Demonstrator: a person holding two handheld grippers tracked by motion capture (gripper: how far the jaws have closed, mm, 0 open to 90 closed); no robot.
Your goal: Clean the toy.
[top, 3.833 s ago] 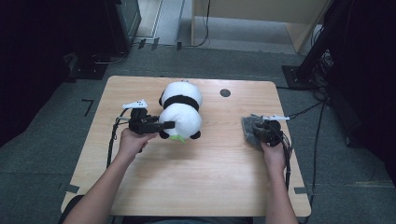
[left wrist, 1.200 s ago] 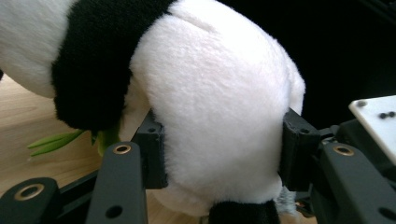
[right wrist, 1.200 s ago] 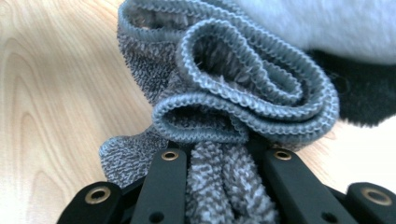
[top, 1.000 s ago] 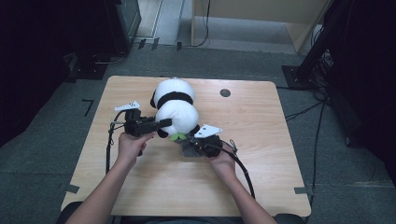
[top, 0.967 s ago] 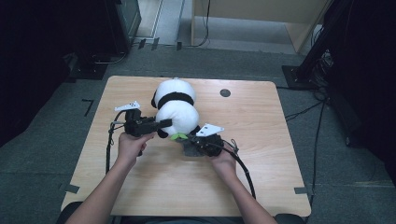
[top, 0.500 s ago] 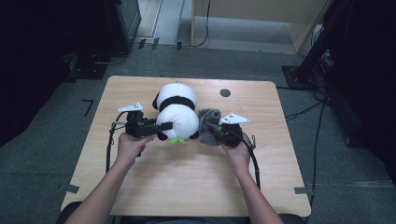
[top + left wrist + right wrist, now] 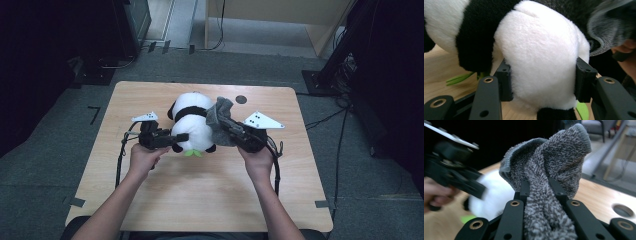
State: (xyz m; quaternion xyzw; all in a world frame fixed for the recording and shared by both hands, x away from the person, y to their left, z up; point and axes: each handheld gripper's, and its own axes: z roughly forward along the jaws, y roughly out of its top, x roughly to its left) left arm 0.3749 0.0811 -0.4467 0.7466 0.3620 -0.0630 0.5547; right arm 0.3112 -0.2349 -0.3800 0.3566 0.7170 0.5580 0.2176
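Note:
A black-and-white plush panda (image 7: 192,125) lies on the wooden table (image 7: 200,200) near its middle, with a green leaf at its front. My left gripper (image 7: 177,137) comes in from the left and is shut on the panda's white head (image 7: 541,67), its pads pressing both sides. My right gripper (image 7: 220,120) is raised over the panda's right side and is shut on a grey fluffy cloth (image 7: 219,112). In the right gripper view the cloth (image 7: 549,170) bunches up between the jaws, with the panda (image 7: 491,195) blurred behind it.
A round hole (image 7: 241,99) sits in the table near its far edge. Cables trail from both grippers across the tabletop. Dark stands and equipment surround the table on the grey floor.
My right gripper has risen with the grey cloth and moved from the table in front of the panda up to its right side. The left gripper has stayed on the panda.

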